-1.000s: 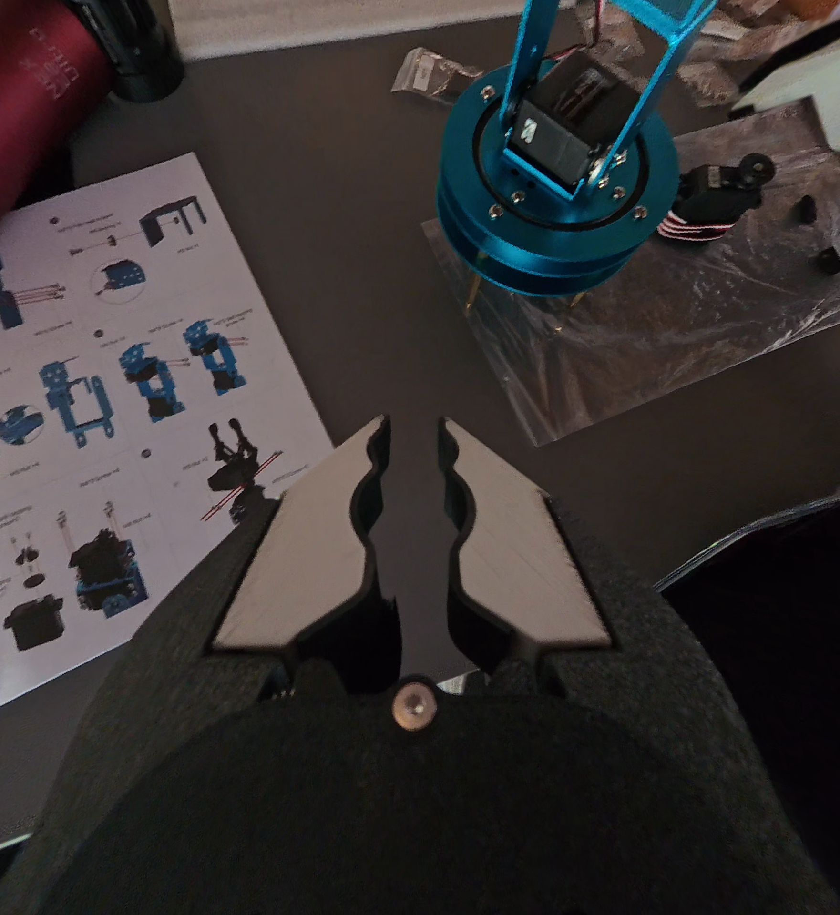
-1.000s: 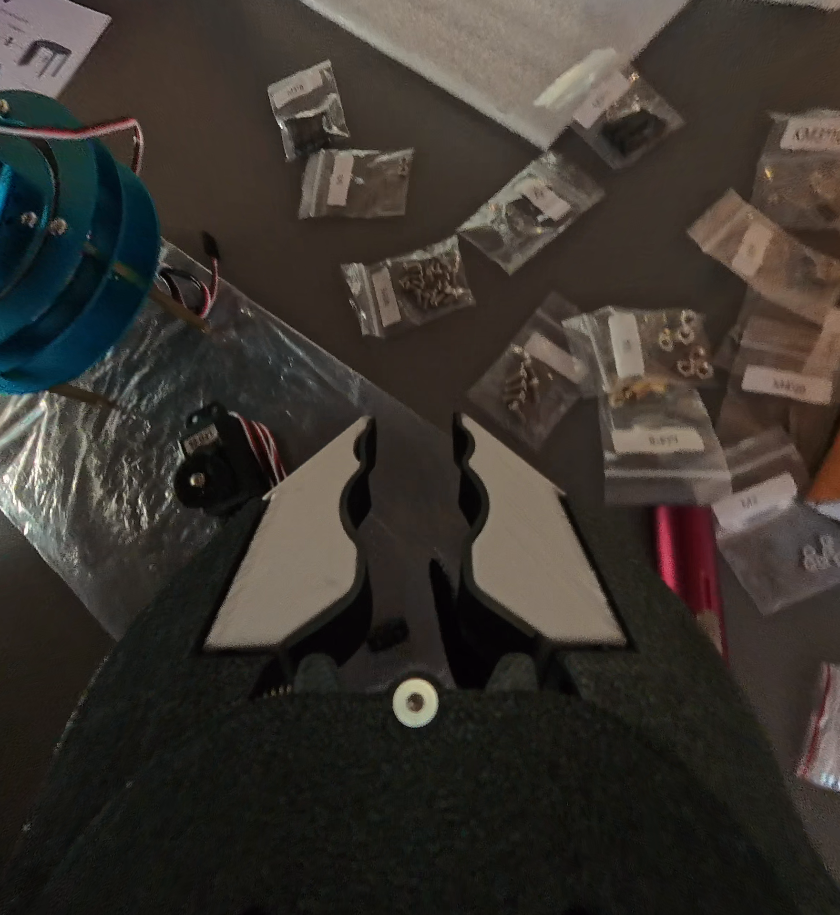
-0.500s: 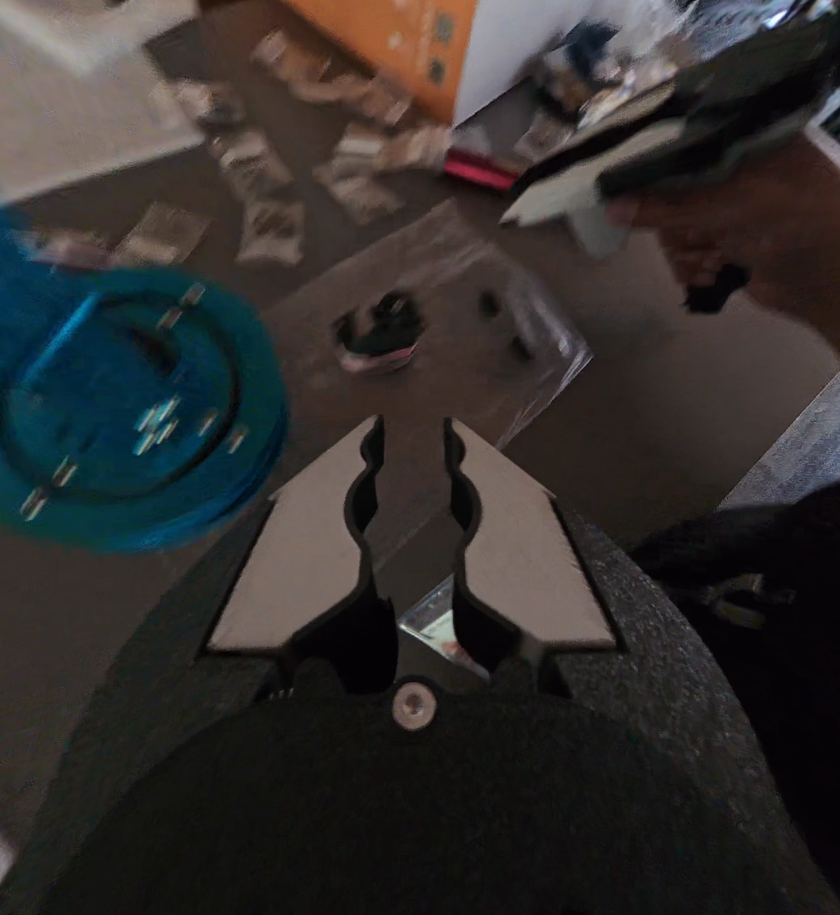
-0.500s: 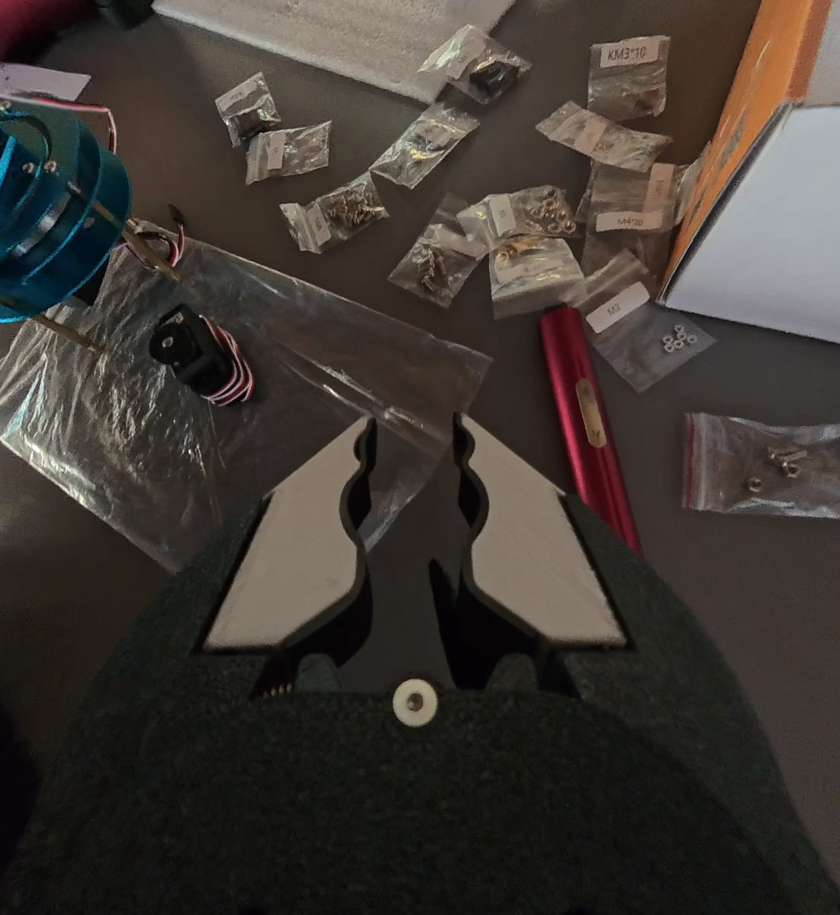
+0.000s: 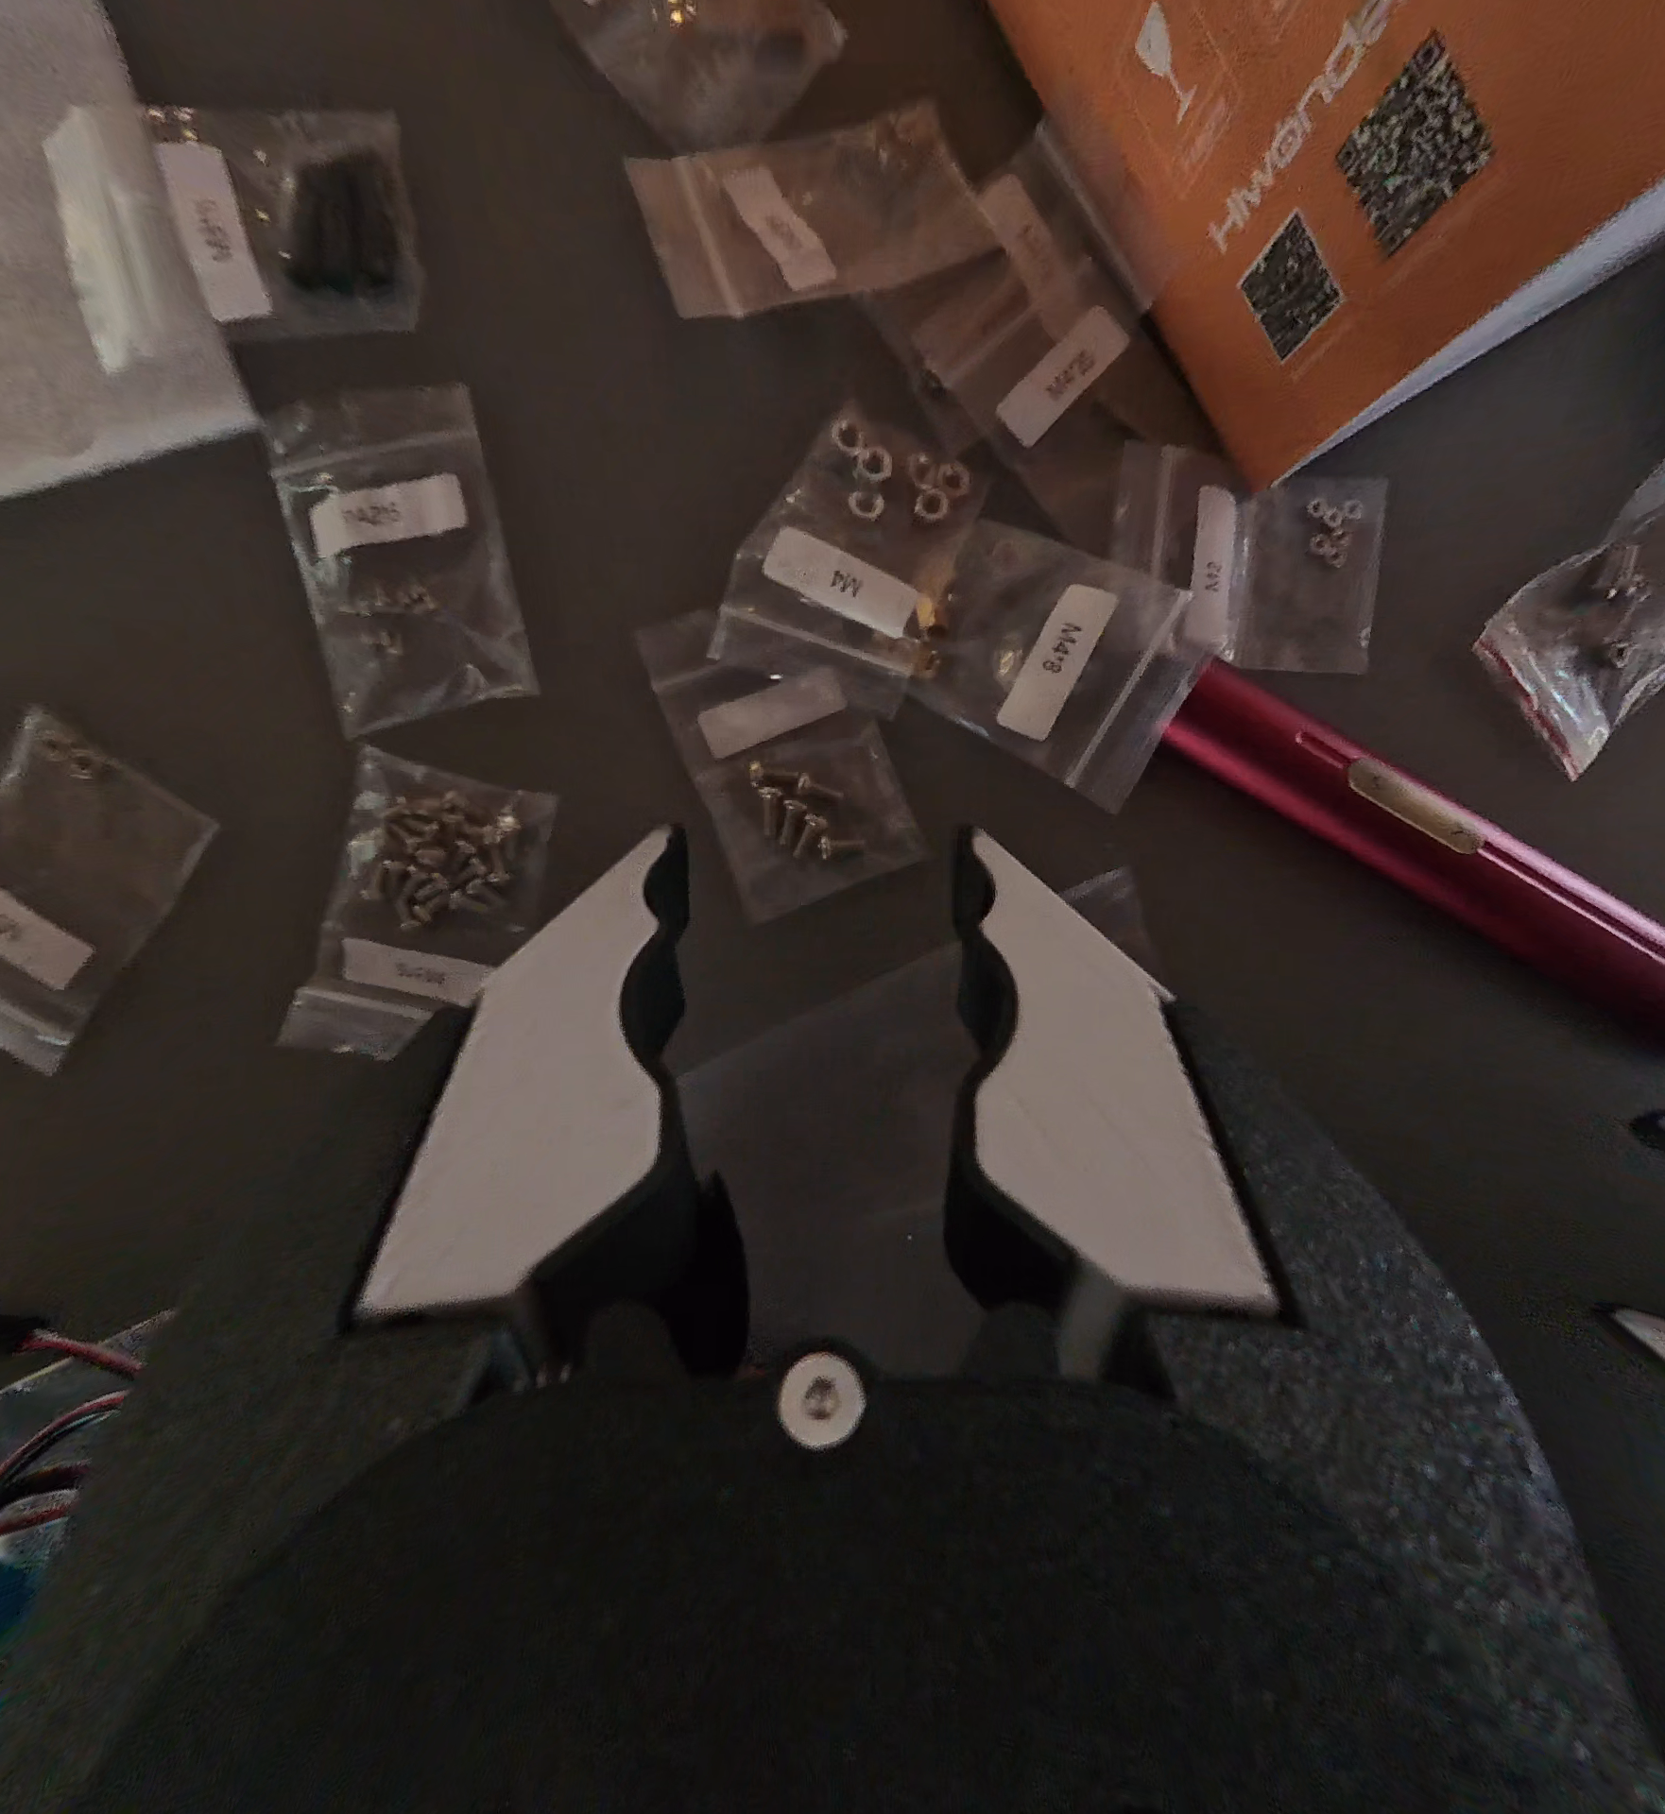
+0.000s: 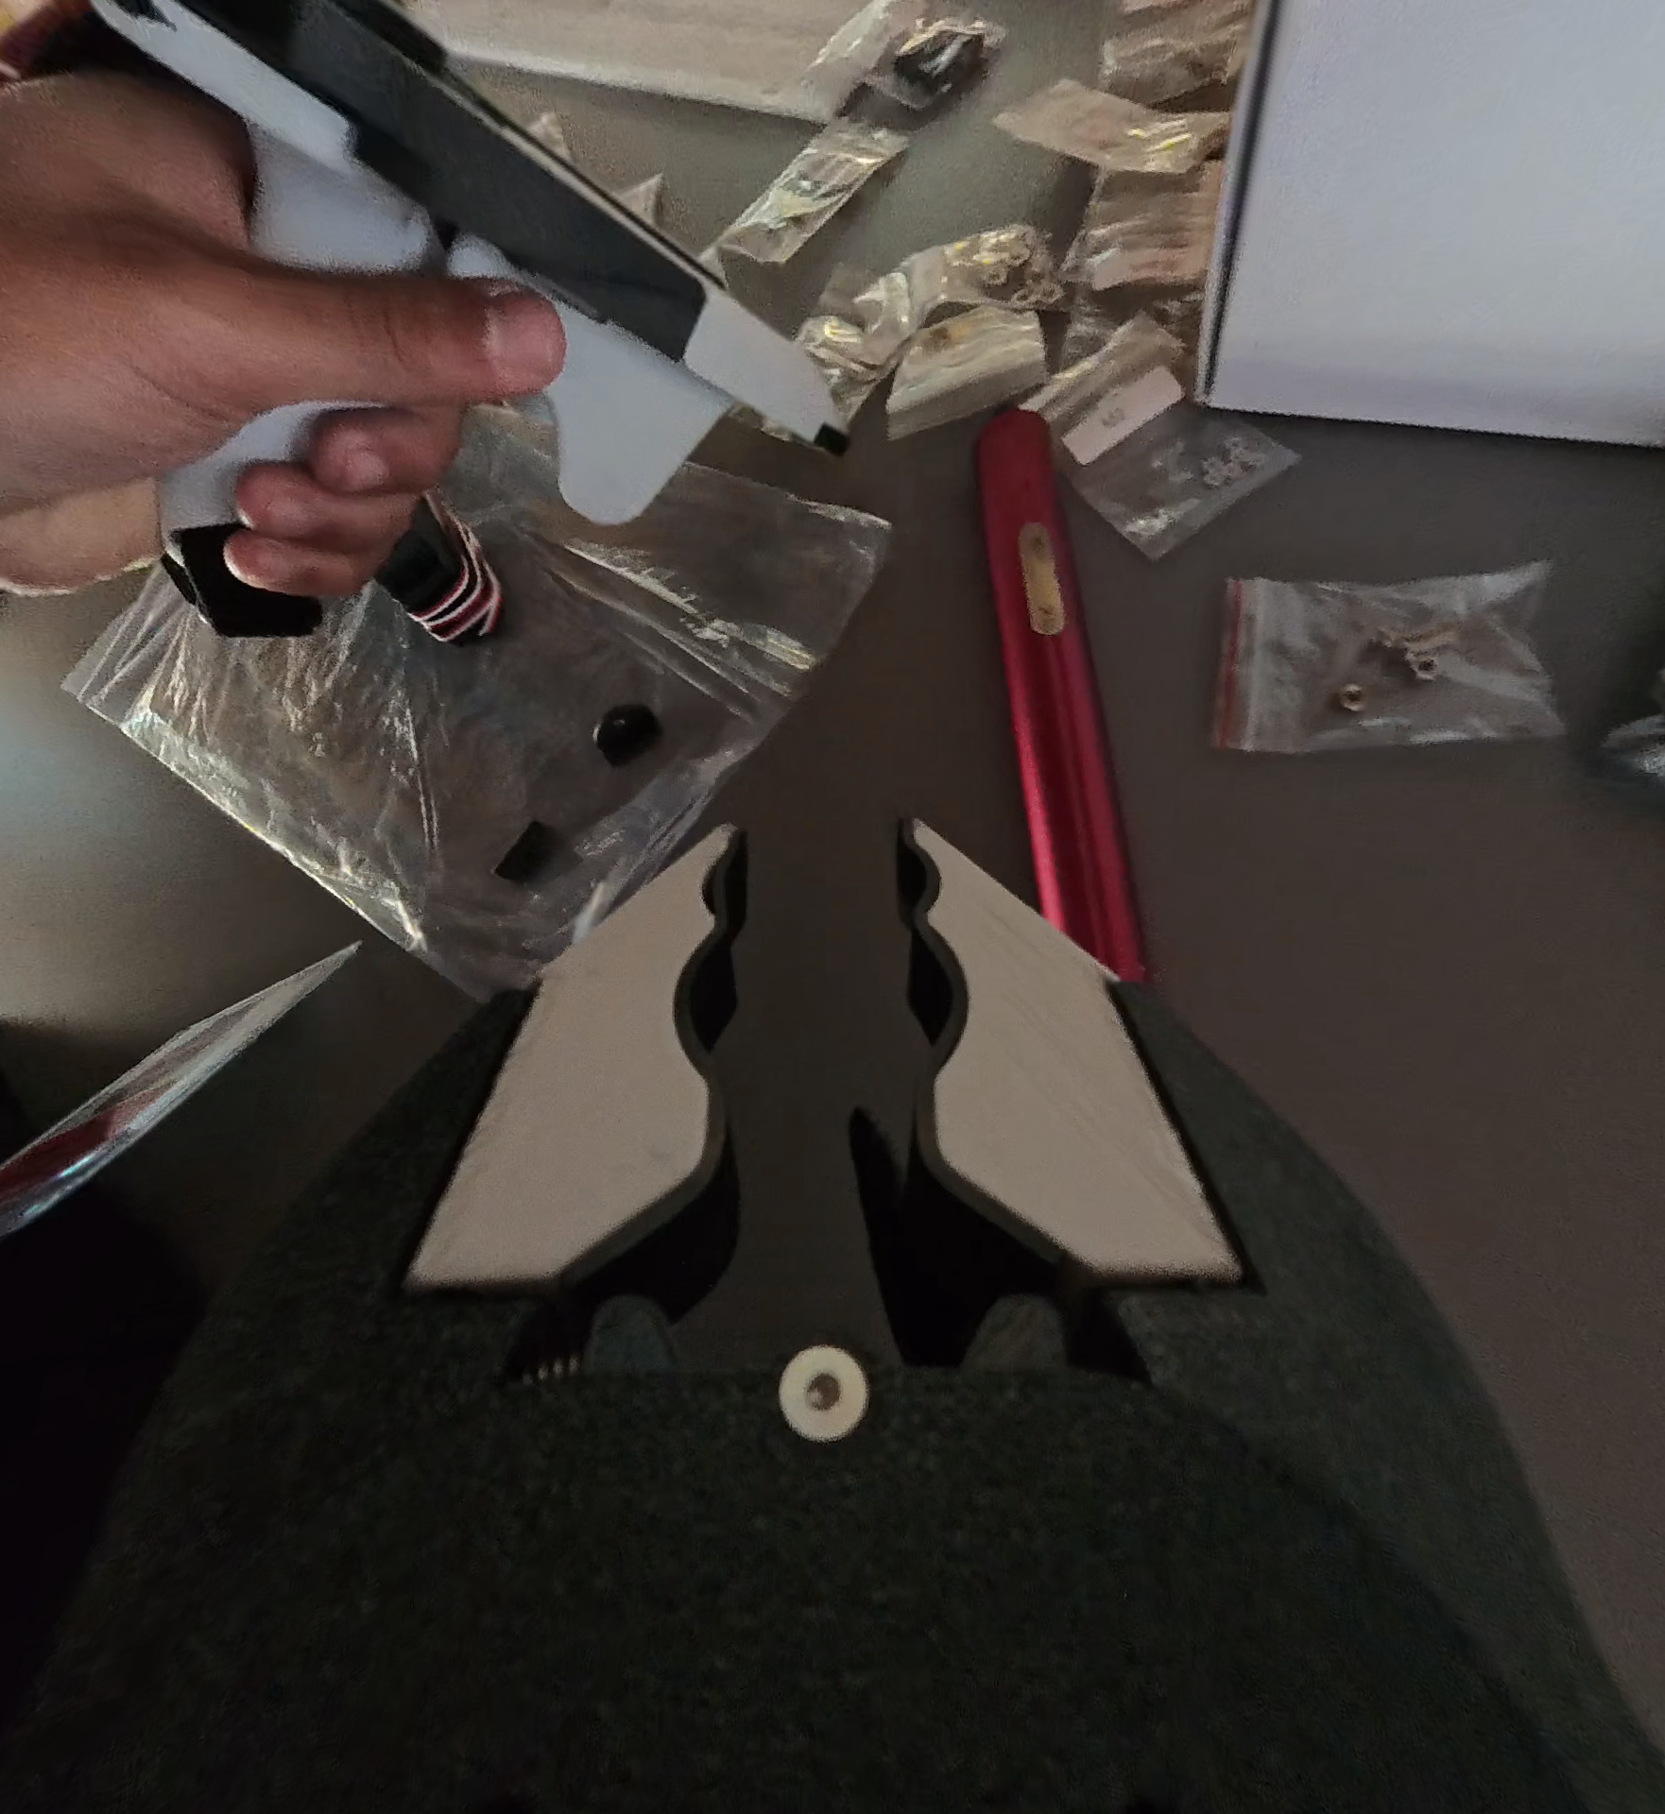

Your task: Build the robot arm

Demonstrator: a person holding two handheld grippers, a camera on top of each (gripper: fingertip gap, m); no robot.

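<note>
Two claws gape empty: left claw [image 5: 817,849] above a crinkly screw bag [image 5: 802,823], right claw [image 6: 819,834] beside a smooth red tube [image 6: 1054,687], lower centre, over the matte tabletop [image 5: 613,393].

A hobby assembly bench, by the look of it. The dark tabletop [image 5: 563,412] is strewn with small labelled zip bags of screws [image 5: 446,864], nuts [image 5: 892,481] and washers [image 5: 1329,530]. Beside them lie a red screwdriver handle [image 6: 1054,687], an orange kit box [image 5: 1300,196] and a clear plastic bag [image 6: 475,746] holding a wired servo [image 6: 455,579].
</note>
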